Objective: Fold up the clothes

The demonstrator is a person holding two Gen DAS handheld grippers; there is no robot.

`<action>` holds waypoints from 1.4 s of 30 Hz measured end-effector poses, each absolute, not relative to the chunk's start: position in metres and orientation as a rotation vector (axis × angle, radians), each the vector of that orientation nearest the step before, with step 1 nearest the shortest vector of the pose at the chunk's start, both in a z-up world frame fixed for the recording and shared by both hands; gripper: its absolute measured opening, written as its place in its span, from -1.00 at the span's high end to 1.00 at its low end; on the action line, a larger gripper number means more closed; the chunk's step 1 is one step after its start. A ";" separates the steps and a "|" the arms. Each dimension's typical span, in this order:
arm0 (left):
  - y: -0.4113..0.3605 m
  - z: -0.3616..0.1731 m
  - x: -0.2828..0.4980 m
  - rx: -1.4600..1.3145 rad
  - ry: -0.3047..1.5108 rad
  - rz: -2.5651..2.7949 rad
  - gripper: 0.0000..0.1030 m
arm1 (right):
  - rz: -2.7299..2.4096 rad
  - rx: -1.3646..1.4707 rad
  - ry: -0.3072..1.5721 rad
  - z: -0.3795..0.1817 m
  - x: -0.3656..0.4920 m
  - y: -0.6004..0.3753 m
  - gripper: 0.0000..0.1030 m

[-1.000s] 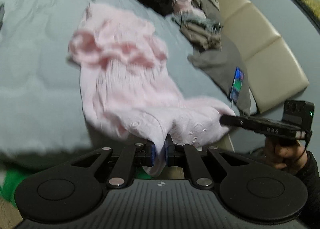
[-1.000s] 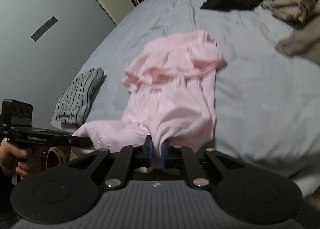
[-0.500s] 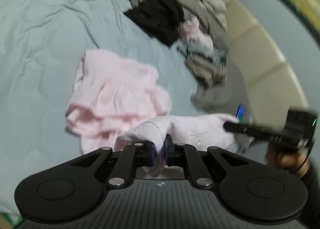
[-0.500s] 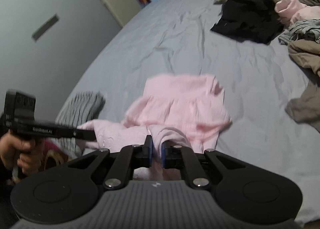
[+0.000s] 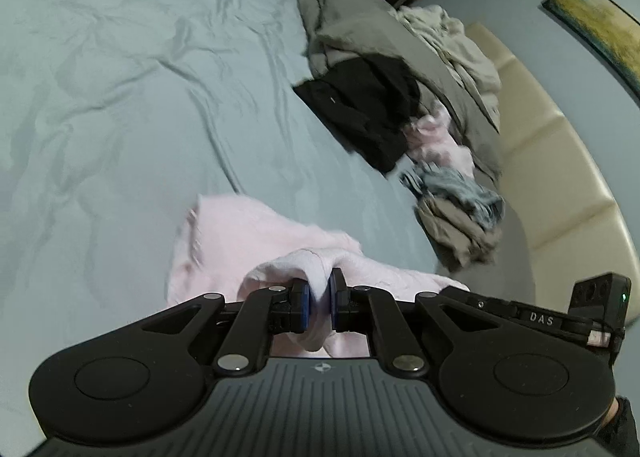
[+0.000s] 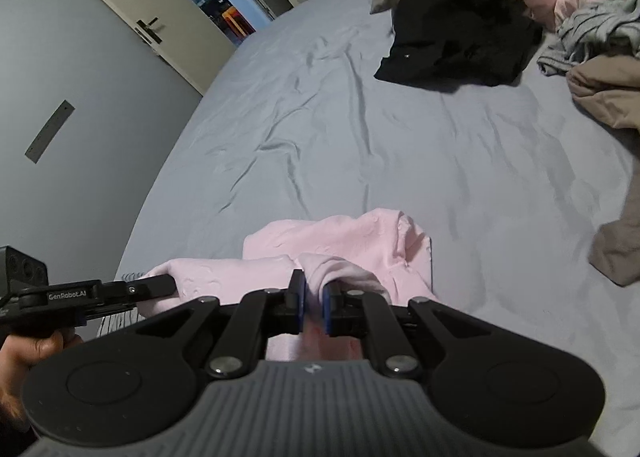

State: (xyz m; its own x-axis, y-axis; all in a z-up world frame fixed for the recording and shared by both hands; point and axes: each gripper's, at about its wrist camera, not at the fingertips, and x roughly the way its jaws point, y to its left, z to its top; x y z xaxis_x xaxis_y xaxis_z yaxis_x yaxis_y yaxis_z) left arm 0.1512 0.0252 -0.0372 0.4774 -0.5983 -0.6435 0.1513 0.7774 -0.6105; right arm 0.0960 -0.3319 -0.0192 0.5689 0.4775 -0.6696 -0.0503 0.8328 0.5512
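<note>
- Two grippers hold one pink top [image 5: 256, 241] on the bed [image 5: 120, 97]. A second ago the top lay long and flat, reaching far up the sheet. Now its near edge has been carried over the rest, so it looks much shorter.
- I think this is the first fold, about half way over. The held edge has not been laid down yet.
- A pile of clothes [image 5: 400, 97] sits well apart, by the headboard [image 5: 540, 161]. It has not changed. More folding waits there.
- A striped folded thing [image 6: 120, 321] peeks out by the bed's near edge.
- The left gripper [image 5: 319, 299] is closed tight on a bunch of pink cloth, same as before.
- The right gripper [image 6: 313, 303] is also pinched on pink cloth. Both hold the same edge, side by side.
</note>
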 end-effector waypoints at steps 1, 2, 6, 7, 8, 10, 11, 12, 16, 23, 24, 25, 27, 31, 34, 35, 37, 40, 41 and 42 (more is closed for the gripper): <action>0.028 -0.040 0.156 -0.532 0.967 -0.468 0.85 | 0.323 0.520 0.913 -0.020 0.101 -0.329 0.80; 0.029 -0.041 0.159 -0.537 0.965 -0.455 0.85 | 0.320 0.527 0.903 -0.021 0.106 -0.326 0.80; 0.029 -0.050 0.172 -0.534 0.969 -0.415 0.85 | 0.297 0.498 0.884 -0.025 0.122 -0.309 0.80; 0.027 -0.053 0.175 -0.528 0.976 -0.407 0.85 | 0.288 0.485 0.886 -0.028 0.126 -0.305 0.80; 0.025 -0.056 0.178 -0.522 0.983 -0.401 0.85 | 0.279 0.474 0.888 -0.031 0.130 -0.303 0.80; 0.020 -0.059 0.186 -0.510 0.988 -0.403 0.85 | 0.257 0.469 0.892 -0.037 0.137 -0.302 0.80; 0.018 -0.060 0.190 -0.508 0.985 -0.405 0.85 | 0.246 0.479 0.887 -0.039 0.140 -0.304 0.80; 0.017 -0.059 0.194 -0.512 0.976 -0.406 0.85 | 0.238 0.495 0.877 -0.040 0.143 -0.307 0.80; 0.019 -0.061 0.212 -0.545 0.941 -0.399 0.85 | 0.237 0.548 0.835 -0.039 0.157 -0.313 0.80; 0.013 -0.099 0.234 -0.569 0.990 -0.371 0.85 | 0.190 0.502 0.898 -0.065 0.182 -0.307 0.79; 0.013 -0.105 0.235 -0.582 0.998 -0.369 0.85 | 0.178 0.493 0.911 -0.072 0.185 -0.307 0.79; 0.013 -0.109 0.236 -0.587 1.006 -0.364 0.85 | 0.165 0.491 0.923 -0.081 0.187 -0.307 0.73; 0.016 -0.112 0.239 -0.592 1.026 -0.346 0.84 | 0.147 0.519 0.944 -0.096 0.190 -0.309 0.70; 0.042 -0.093 0.243 -0.652 0.974 -0.255 0.73 | 0.154 0.587 0.959 -0.093 0.191 -0.316 -0.01; 0.066 -0.068 0.233 -0.677 0.879 -0.250 0.48 | 0.163 0.584 0.884 -0.067 0.183 -0.323 -0.04; 0.070 -0.062 0.230 -0.667 0.882 -0.259 0.37 | 0.161 0.580 0.860 -0.059 0.179 -0.326 -0.04; 0.075 -0.052 0.221 -0.614 0.910 -0.287 0.33 | 0.156 0.541 0.832 -0.046 0.170 -0.330 -0.04; 0.070 -0.038 0.198 -0.475 0.947 -0.310 0.33 | 0.162 0.427 0.825 -0.032 0.155 -0.331 -0.04; 0.068 -0.036 0.187 -0.441 0.943 -0.315 0.30 | 0.172 0.394 0.832 -0.030 0.150 -0.330 -0.04; 0.066 -0.036 0.176 -0.422 0.940 -0.319 0.27 | 0.189 0.365 0.845 -0.029 0.146 -0.330 -0.04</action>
